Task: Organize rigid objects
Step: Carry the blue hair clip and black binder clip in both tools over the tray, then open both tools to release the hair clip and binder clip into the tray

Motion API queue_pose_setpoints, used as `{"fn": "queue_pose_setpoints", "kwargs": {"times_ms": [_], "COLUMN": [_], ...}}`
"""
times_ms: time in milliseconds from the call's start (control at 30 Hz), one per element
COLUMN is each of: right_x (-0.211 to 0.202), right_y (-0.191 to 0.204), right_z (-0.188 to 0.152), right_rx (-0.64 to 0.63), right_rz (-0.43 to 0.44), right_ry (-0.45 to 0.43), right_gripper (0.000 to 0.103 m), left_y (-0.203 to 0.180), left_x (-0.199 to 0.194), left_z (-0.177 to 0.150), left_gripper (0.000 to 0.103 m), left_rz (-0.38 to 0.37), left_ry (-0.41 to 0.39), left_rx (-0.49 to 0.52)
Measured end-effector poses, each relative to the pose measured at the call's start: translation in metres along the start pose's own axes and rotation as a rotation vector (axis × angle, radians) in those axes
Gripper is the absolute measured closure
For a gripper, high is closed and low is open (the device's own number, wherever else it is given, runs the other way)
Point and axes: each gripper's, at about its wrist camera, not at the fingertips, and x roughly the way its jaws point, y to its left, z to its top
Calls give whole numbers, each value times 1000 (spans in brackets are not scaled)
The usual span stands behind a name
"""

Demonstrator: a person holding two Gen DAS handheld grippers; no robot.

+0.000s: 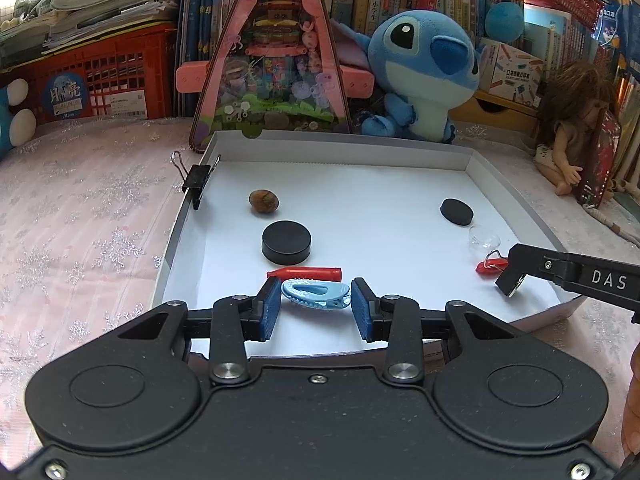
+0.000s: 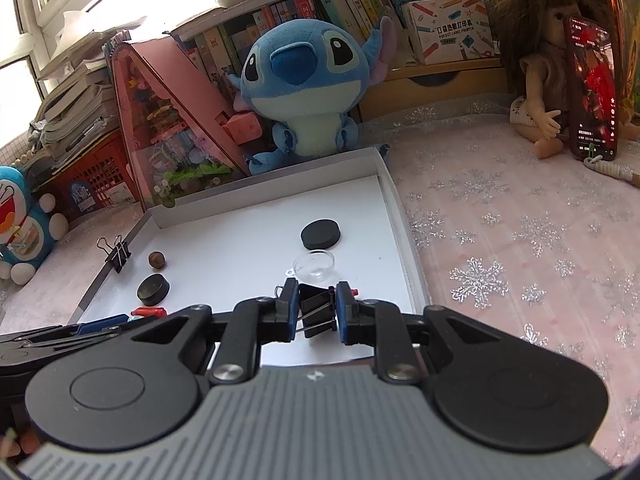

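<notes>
A white shallow box (image 1: 340, 148) holds small items. My left gripper (image 1: 316, 300) is open, its blue pads on either side of a light blue hair clip (image 1: 316, 294), with a gap at each side. A red tube (image 1: 306, 272) lies just beyond it. My right gripper (image 2: 316, 310) is shut on a black binder clip (image 2: 318, 312) over the box's near right part; it shows in the left wrist view (image 1: 510, 280) beside a red clip (image 1: 490, 266). Two black pucks (image 1: 286, 241) (image 1: 457, 211), a brown nut (image 1: 263, 201) and a clear dome (image 1: 484, 236) lie in the box.
Another binder clip (image 1: 196, 180) is clamped on the box's left wall. A Stitch plush (image 1: 424, 72), a pink toy house (image 1: 272, 60), a red crate (image 1: 100, 76) and a doll (image 1: 572, 136) with a phone (image 2: 592, 88) stand behind. A snowflake cloth (image 2: 520, 240) covers the table.
</notes>
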Motion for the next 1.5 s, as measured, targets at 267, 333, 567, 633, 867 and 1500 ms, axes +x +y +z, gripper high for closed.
{"fn": "queue_pose_setpoints", "kwargs": {"times_ms": [267,333,567,633,867,1500], "right_x": [1,1,1,0,-9,-56], "right_y": [2,3,5,5,6,8], "right_z": [-2,-2,-3,-4,-3,-19], "right_rx": [-16,-17,-27,-25,-43,-168], "right_rz": [-1,0,1,4,12,11], "right_ry": [-6,-7,-2,-1,-21,-99], "right_gripper": [79,78,73,69,45,22], "left_y": [-2,-2,-2,-2,-2,6], "left_x": [2,2,1,0,-10,-64], "left_z": [-2,-1,0,0,2,-12], "left_gripper": [67,67,67,67,62,34], "left_rz": [7,9,14,16,24,-14], "left_ry": [-8,-8,-4,-3,-22,-86], "left_rx": [17,16,8,4,5,54]}}
